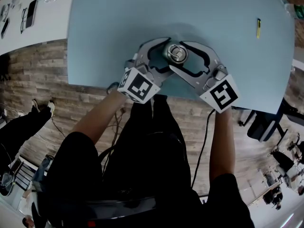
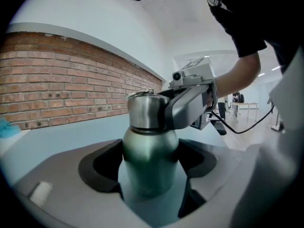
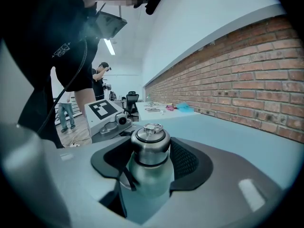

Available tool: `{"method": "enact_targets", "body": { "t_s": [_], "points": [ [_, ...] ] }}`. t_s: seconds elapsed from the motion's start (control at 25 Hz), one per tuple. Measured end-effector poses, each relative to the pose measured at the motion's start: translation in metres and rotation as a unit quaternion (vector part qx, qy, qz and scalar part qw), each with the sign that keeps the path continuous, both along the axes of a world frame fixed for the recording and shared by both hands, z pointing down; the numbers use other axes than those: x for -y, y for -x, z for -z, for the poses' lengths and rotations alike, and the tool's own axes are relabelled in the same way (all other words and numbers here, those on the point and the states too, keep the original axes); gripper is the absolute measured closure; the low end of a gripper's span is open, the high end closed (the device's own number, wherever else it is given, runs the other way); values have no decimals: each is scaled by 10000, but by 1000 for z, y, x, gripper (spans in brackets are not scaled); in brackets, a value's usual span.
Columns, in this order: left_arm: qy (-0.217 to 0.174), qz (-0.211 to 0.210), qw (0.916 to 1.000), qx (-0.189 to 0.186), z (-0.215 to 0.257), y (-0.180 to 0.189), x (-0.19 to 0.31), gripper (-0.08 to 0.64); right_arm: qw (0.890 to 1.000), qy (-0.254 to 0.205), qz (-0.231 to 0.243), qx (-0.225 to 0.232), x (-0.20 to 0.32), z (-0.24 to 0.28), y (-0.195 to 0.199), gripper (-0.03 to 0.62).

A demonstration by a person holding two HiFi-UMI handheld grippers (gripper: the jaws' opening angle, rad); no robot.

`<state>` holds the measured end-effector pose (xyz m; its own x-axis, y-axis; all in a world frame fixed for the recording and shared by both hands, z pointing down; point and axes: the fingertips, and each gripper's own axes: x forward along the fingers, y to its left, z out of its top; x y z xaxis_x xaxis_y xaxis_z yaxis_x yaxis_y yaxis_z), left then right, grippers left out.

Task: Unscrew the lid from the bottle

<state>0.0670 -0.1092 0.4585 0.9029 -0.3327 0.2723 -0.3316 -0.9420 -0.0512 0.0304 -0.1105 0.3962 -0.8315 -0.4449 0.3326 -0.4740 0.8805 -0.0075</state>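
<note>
**Anchor the body, turn only the lid**

The pale blue bench [image 1: 118, 23] carries the work close to its near edge. It would be wise to keep the base planted and not let it creep toward the person.

The left tool [image 2: 151, 175] stands wide. Its dark pads lie against both sides of the bottle [image 2: 149, 151], low on the green body, and appear to press on it. The right tool [image 3: 151, 161] comes in from the opposite side and higher up. It is spread nearly as wide, and its pads clasp the lid [image 3: 150, 144].

The bottle stands upright on the bench between the two. The lid sits fully down on the neck, so the unscrewing looks barely begun.

- **Left tool:** it should serve only as an anchor.
- **Right tool:** it should roll about the bottle's upright axis and stay level, so the thread does not bind.
- **Grip:** brushed metal probably slips, so a firm squeeze and short turns with a fresh grip seem best.
- **Ring on top:** the small ring [image 3: 152, 127] is best left alone.
</note>
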Motion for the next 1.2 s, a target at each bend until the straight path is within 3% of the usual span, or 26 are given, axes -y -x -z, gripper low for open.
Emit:
{"method": "enact_targets", "body": {
  "t_s": [0.24, 0.68, 0.84, 1.08, 1.2],
  "points": [
    [-4, -388, 9992, 7, 0, 0, -1, 201, 9997, 49, 224, -96, -1, -2, 0, 334],
    [9, -936, 9956, 32, 1, 0, -1, 201, 9978, 104, 625, 213, 0, 2, 1, 334],
    [-19, -859, 9963, 47, 2, 0, -2, 201, 9979, 79, 581, 263, 0, 5, 3, 334],
    [-135, -641, 9978, 141, 1, -1, -1, 190, 9988, 94, 473, -21, -2, -1, 2, 330],
    [-173, -324, 9993, 64, 4, -1, 4, 121, 9988, 104, 444, -196, -2, -6, 0, 302]
  ]
}}
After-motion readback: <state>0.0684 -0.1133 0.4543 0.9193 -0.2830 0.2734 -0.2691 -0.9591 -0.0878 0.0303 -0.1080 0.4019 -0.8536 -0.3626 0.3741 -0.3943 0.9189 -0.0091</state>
